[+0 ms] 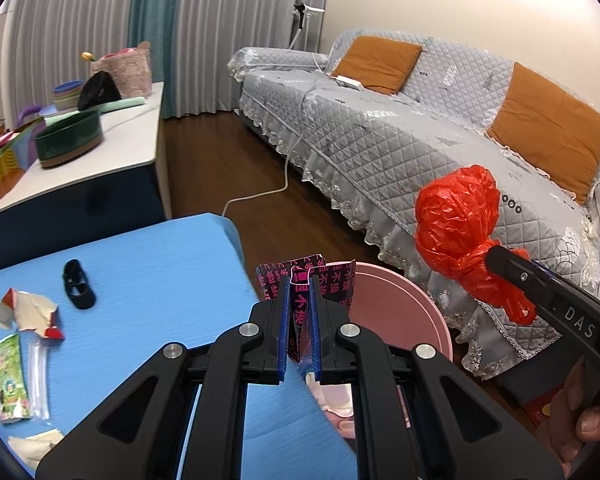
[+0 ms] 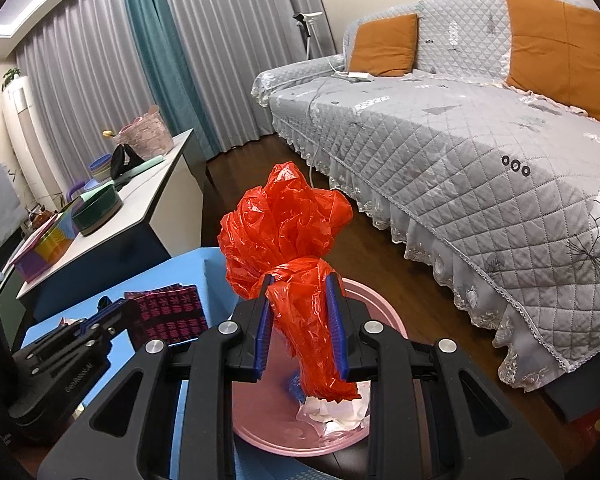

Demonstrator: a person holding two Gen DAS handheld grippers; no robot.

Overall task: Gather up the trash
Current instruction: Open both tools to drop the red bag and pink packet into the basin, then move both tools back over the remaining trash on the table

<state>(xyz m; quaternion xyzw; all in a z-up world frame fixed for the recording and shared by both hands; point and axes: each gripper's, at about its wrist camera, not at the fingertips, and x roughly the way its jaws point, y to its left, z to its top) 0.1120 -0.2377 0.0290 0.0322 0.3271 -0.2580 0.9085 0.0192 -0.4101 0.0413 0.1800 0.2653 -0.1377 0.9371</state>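
Left-wrist view: blue table [image 1: 152,256] (sofa [image 1: 380,140] beyond), both tools seemingly clamped on trash.

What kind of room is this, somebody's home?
Most likely a home living room: a long sofa under a quilted grey cover with orange cushions, floor-length curtains, and a wooden floor.

We see the bin [image 2: 374,312] on the floor just right of the mat [image 1: 148,264], with crumpled paper [image 2: 340,410] in it. The bag [image 2: 284,232] hangs over the bin, the wrapper [image 1: 300,280] over its left rim. On the mat, far left, lie a shoe [image 1: 78,284] and scraps [image 1: 28,312]. The sofa [image 1: 400,148] stands right, the counter [image 1: 112,148] far left.
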